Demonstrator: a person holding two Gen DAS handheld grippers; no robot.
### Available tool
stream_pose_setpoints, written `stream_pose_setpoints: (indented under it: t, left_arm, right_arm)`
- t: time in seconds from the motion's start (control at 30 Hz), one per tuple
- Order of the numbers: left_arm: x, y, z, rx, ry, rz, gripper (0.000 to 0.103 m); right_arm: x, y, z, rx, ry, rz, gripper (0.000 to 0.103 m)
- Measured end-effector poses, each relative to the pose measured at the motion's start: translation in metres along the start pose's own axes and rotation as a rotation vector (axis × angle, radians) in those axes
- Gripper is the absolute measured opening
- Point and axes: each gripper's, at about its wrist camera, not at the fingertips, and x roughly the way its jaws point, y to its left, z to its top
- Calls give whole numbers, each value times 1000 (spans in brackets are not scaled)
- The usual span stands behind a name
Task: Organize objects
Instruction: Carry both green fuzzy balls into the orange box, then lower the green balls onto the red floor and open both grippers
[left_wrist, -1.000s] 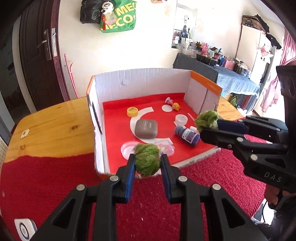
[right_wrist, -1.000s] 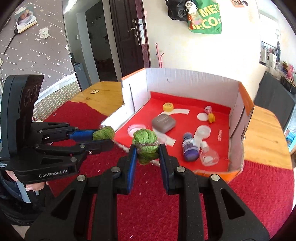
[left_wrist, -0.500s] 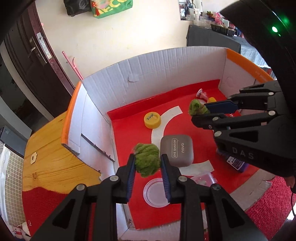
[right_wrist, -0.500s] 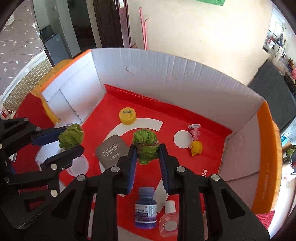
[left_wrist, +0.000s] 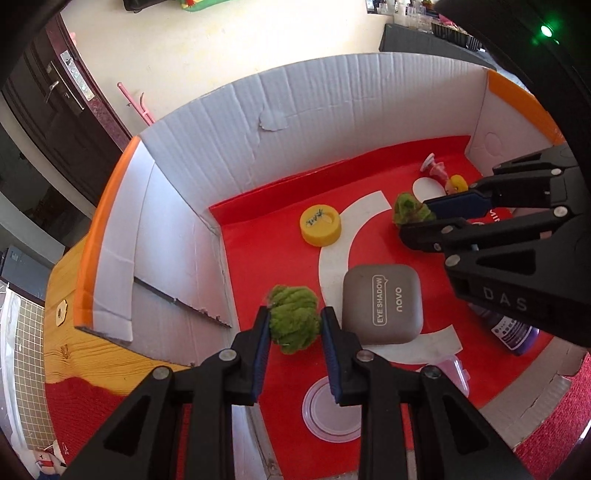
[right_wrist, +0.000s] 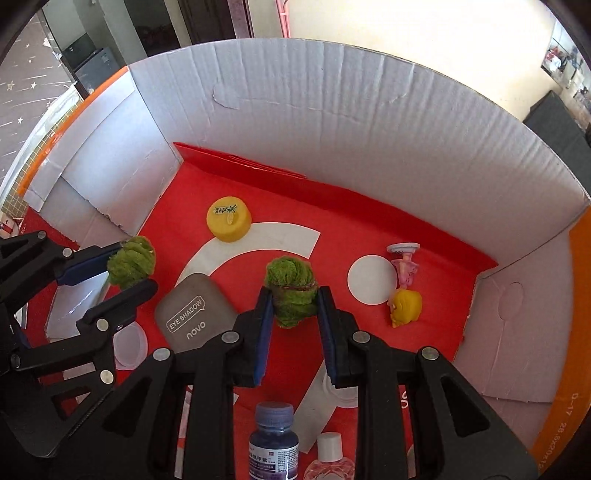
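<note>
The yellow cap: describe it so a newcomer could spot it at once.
Look inside the cardboard box with the red floor. Near its back wall, left of centre, beyond the grey eye shadow case, lies the yellow cap: the only round flat-topped disc with dark markings on top.

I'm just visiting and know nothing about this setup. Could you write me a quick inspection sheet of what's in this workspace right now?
Surface: wooden table with red cloth; open cardboard box, red floor.
Job's things: two green fuzzy balls, one per gripper.
Clutter: grey eyeshadow case, yellow cap, purple bottle, yellow-and-pink toy, clear lids.
Grippers: left gripper shut on left ball; right gripper shut on right ball.
Cables: nothing seen.
Surroundings: dark door, cream wall.
</note>
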Motion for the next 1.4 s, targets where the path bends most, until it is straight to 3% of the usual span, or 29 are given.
stream_pose_setpoints:
  t: [0.67, 0.83, 1.4]
  left_arm:
    - [2, 7, -6, -24, 23, -14, 30]
    - [-2, 11, -8, -26, 19, -20, 37]
    - [-6, -6, -14, -25, 12, -30, 39]
  right_arm:
    - [-5, -4, -15, -4, 33, -15, 23]
    - [-8, -4, -20, -7, 36, -22, 24]
    - [-22, -9, -38, -7, 39, -38, 25]
